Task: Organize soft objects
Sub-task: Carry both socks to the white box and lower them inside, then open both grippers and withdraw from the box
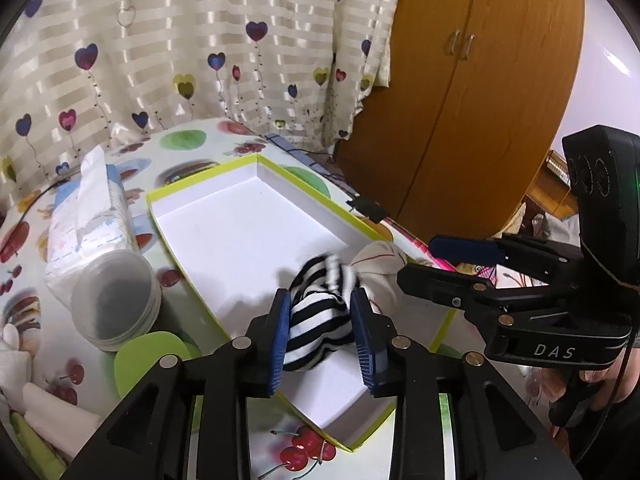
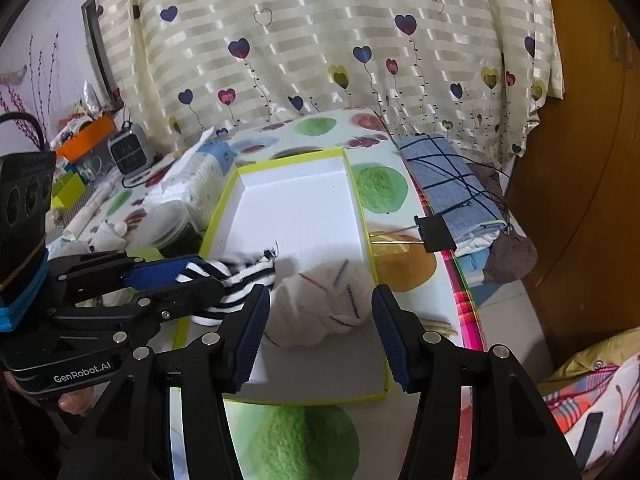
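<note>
The left gripper, clamped on the black-and-white striped sock bundle, risks nudging the white rolled sock bundle beneath the right gripper's spread fingers inside the shallow white lime-rimmed box.

Black grippers, ribbed blue fingers, silver screws, white lettering.

Curtain: cream, satin-striped, printed with heart balloons, hanging directly behind the table. Table: covered in fruit-print oilcloth. Wardrobe: orange-brown wood, two doors with paired handles, right of the curtain. Wall: pale lilac, beyond the wardrobe.
</note>
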The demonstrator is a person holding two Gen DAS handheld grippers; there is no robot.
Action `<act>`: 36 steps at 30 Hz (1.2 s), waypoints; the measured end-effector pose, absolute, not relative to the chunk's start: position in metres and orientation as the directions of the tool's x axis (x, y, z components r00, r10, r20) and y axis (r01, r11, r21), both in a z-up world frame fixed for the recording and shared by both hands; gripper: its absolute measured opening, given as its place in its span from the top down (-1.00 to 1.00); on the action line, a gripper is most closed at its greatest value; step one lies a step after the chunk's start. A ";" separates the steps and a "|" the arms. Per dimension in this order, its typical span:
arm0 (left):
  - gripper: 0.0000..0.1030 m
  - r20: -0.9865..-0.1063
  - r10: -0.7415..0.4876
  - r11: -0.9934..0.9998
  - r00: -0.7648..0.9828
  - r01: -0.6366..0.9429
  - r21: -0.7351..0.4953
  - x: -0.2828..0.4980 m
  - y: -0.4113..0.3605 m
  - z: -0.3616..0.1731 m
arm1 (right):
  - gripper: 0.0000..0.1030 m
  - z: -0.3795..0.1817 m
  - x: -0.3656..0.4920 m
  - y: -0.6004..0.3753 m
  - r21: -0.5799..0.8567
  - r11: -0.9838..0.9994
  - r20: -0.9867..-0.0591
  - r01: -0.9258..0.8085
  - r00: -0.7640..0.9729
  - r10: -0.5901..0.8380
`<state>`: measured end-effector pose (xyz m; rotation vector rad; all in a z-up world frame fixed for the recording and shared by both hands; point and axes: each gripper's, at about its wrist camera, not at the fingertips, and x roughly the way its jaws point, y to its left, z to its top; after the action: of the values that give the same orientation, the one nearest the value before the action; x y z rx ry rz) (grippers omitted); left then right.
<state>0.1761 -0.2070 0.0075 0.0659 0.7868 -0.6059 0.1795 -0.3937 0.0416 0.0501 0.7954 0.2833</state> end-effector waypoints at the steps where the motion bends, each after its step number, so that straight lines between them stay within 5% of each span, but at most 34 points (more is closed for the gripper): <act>1: 0.43 -0.680 -0.487 0.830 0.548 0.533 -0.164 0.176 -0.206 0.008 | -0.06 0.041 0.180 -0.395 0.169 0.957 -0.697 -0.234 0.658 0.284; 36: 0.26 -0.637 -0.468 0.864 0.612 0.467 -0.187 0.128 -0.159 0.036 | -0.06 0.070 0.127 -0.372 0.122 0.956 -0.654 -0.268 0.702 0.281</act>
<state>0.1281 -0.1590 0.0359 -0.0026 0.7354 -0.5392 0.1268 -0.3715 0.0705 0.0181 0.7309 0.3054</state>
